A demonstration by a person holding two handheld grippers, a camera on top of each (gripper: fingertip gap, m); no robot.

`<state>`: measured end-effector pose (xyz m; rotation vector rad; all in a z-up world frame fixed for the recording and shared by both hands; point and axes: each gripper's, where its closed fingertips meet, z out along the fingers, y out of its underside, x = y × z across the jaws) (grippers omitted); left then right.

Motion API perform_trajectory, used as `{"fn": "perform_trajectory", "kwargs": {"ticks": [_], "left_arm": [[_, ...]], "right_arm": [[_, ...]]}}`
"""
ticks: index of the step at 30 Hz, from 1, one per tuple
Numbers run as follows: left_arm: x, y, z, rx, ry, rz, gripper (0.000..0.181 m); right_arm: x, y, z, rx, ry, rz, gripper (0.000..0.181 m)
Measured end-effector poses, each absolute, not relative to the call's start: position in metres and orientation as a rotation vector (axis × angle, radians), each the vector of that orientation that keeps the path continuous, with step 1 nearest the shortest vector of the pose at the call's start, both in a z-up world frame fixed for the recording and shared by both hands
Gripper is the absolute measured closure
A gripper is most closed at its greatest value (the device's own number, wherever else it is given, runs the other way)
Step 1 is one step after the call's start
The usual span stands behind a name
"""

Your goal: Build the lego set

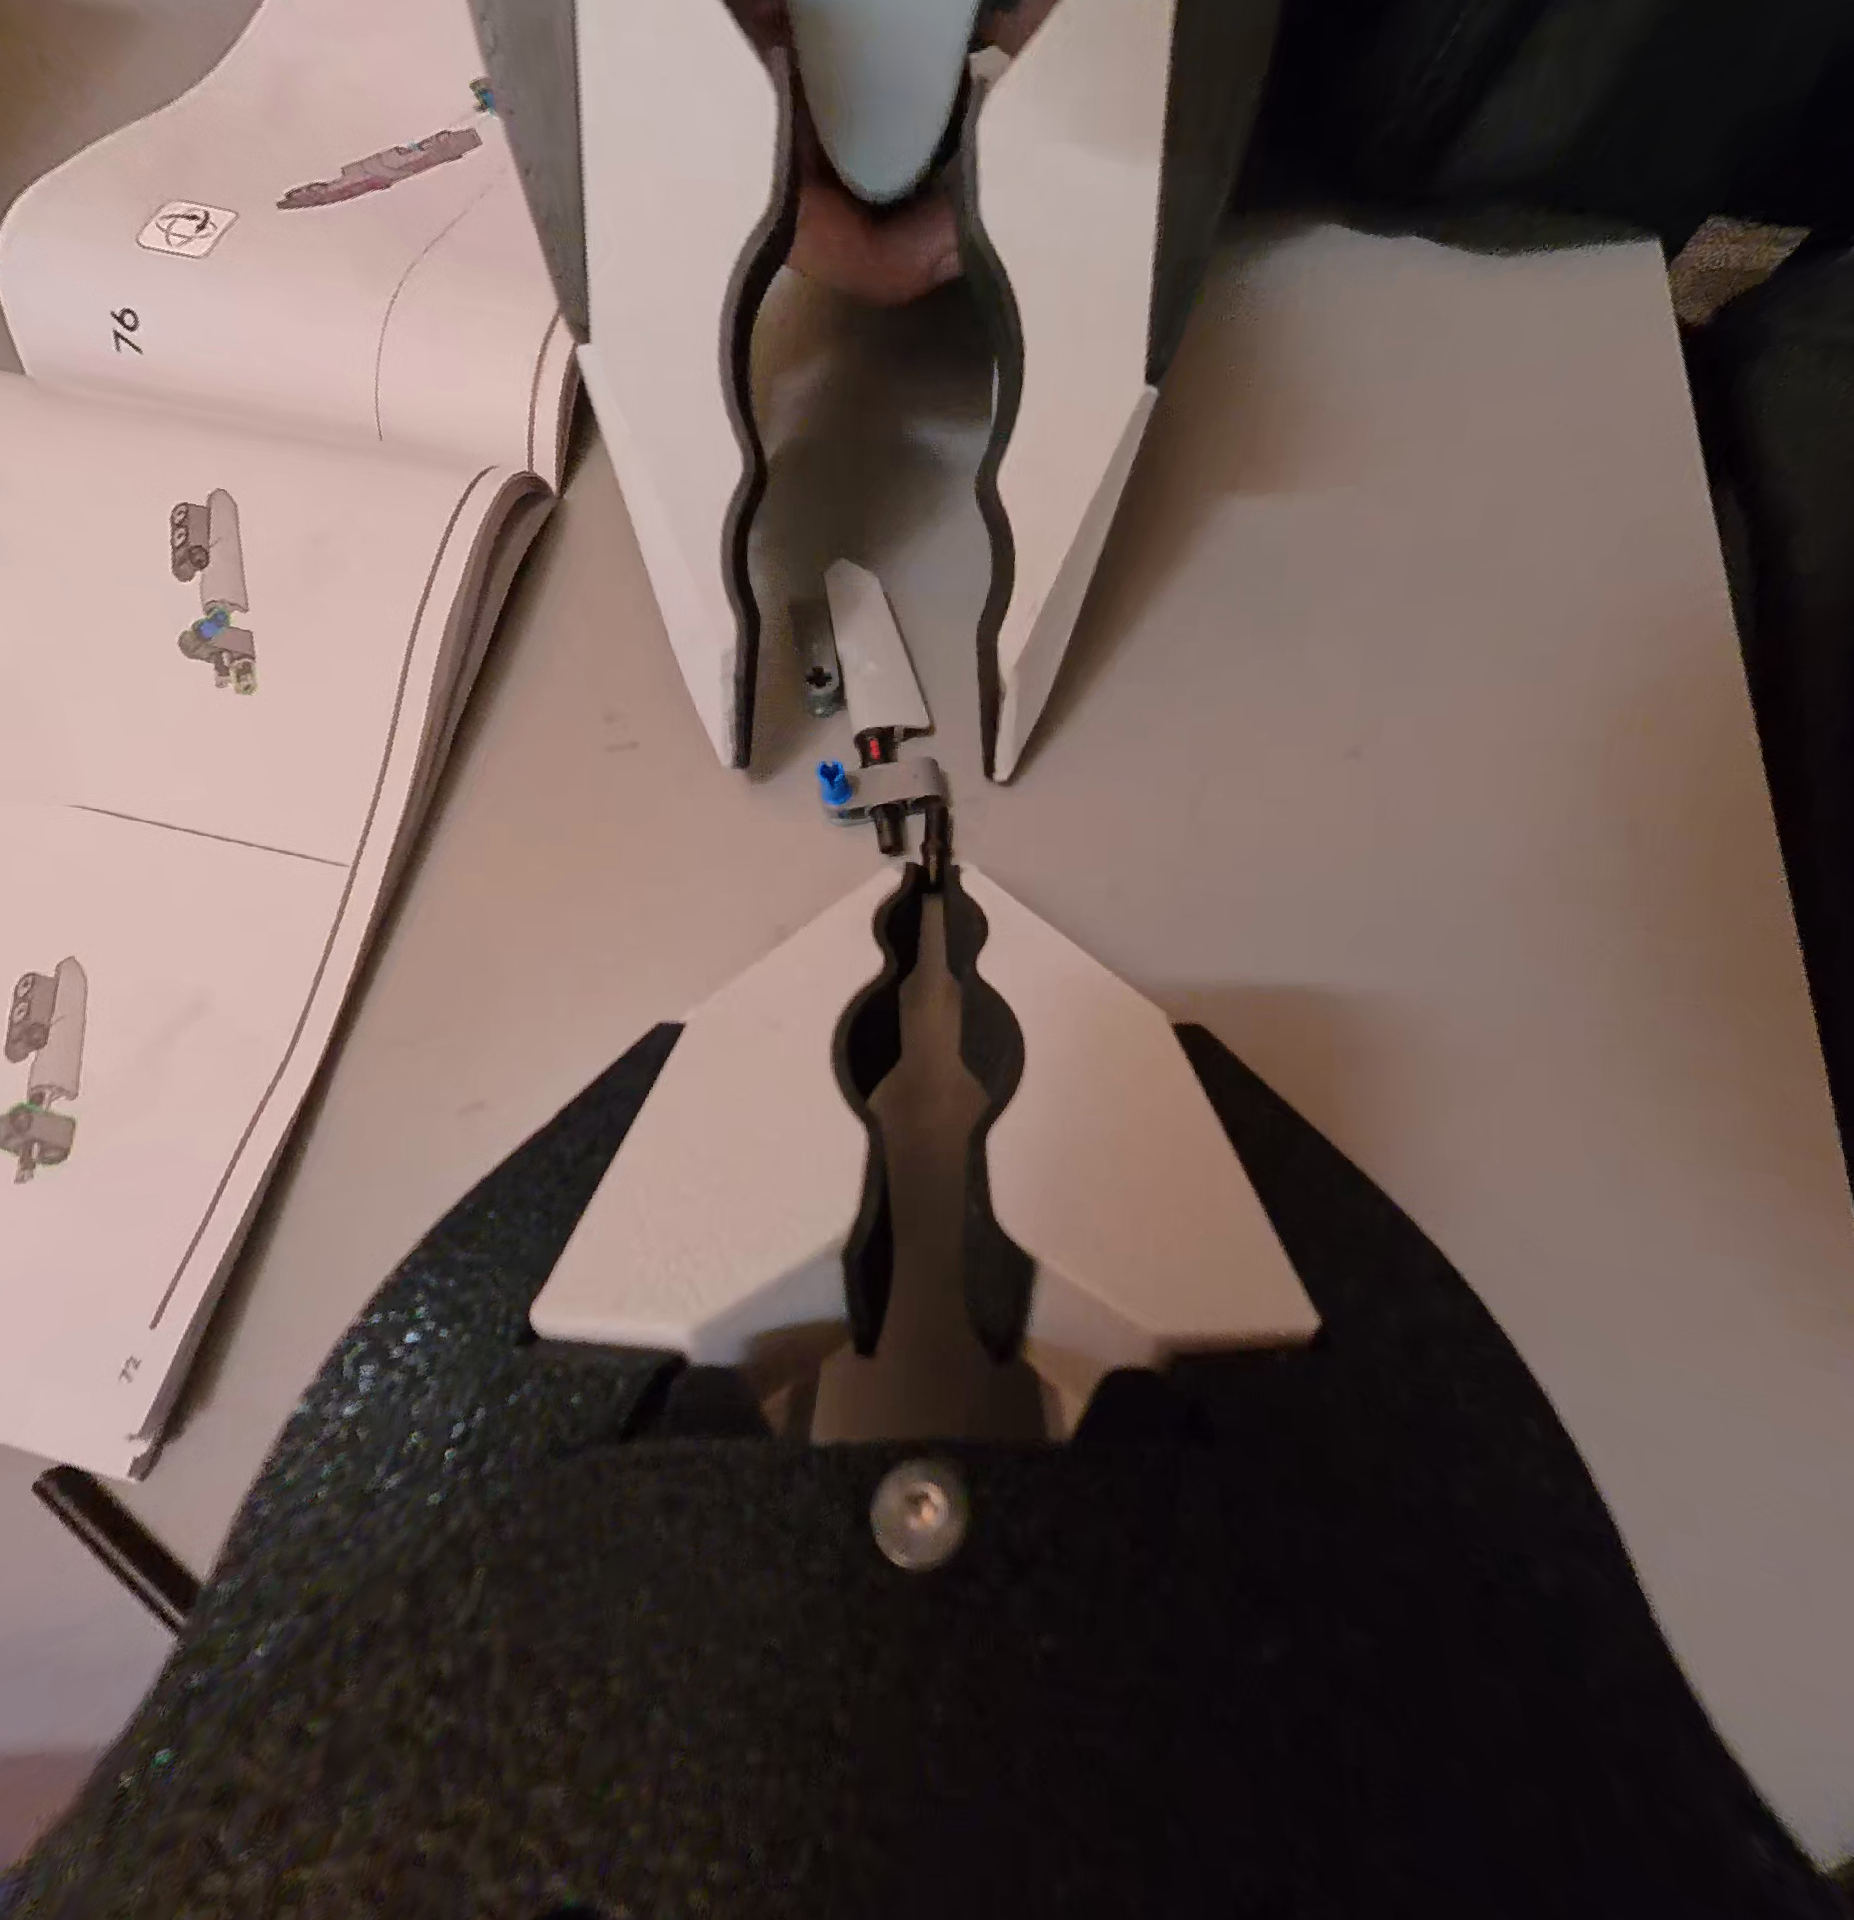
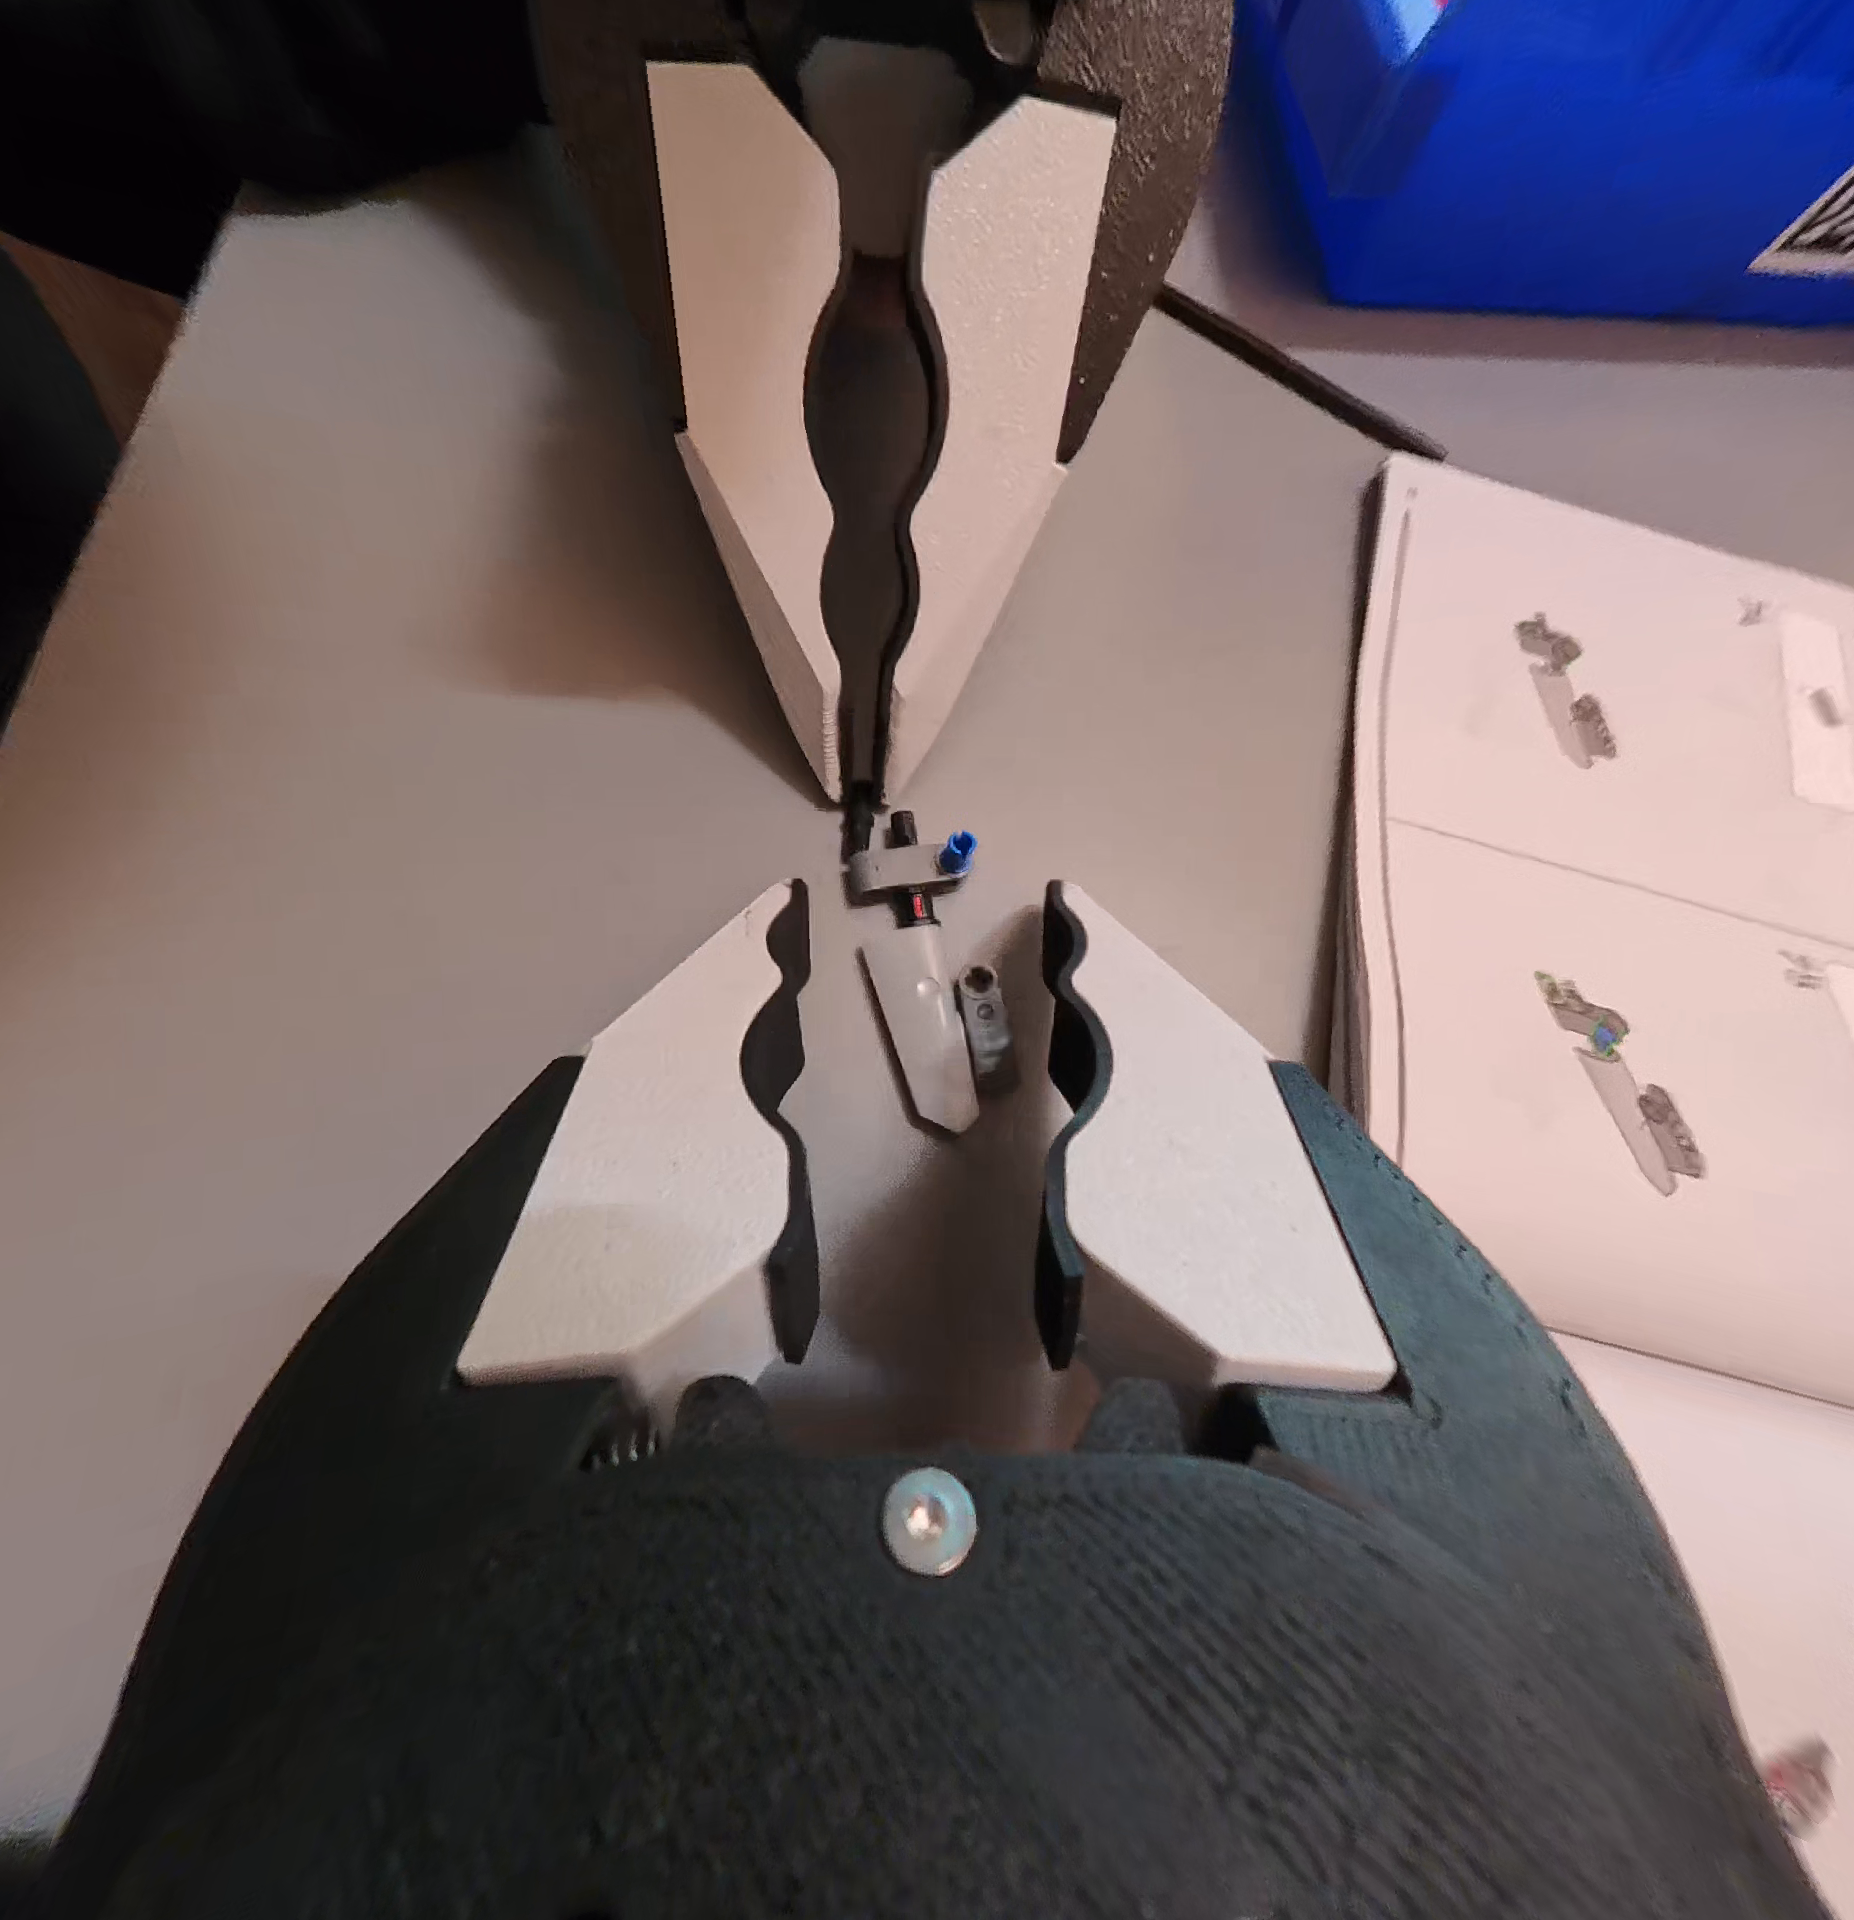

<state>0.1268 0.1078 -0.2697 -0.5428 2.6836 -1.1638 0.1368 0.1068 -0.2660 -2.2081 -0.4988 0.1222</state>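
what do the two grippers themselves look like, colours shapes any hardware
Both match: the left gripper and right gripper each have a rough-textured black body with a silver screw at its centre. The two fingers are white, wedge-shaped and tapered to a point, lined inside with wavy black pads. No cables or markings show.

Each camera sits behind its own gripper, looking forward and down along the fingers at the table (image 1: 1370,675), close up. The two face one another: both share the small lego assembly (image 1: 881,727) (image 2: 928,997) between the tips and the open booklet (image 1: 227,727) (image 2: 1629,883) alongside.
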Motion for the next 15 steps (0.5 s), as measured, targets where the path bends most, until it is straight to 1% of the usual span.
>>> {"fn": "perform_trajectory", "kwargs": {"ticks": [1,6,9,15], "left_arm": [[0.1266,0.108,-0.2696,-0.538,2.684,-1.166,0.18],[0.1267,0.108,-0.2696,-0.524,2.684,-1.16,0.18],[0.1266,0.108,-0.2696,-0.528,2.685,-1.162,0.18],[0.1279,0.1087,-0.2696,-0.53,2.678,-1.154,0.18]], "right_arm": [[0.1355,0.1022,-0.2645,-2.213,-0.507,0.162,0.138],[0.1303,0.1072,-0.2671,-2.202,-0.616,0.247,0.153],[0.1329,0.1077,-0.2684,-2.211,-0.614,0.29,0.158],[0.1359,0.1117,-0.2678,-2.213,-0.567,0.212,0.16]]}}
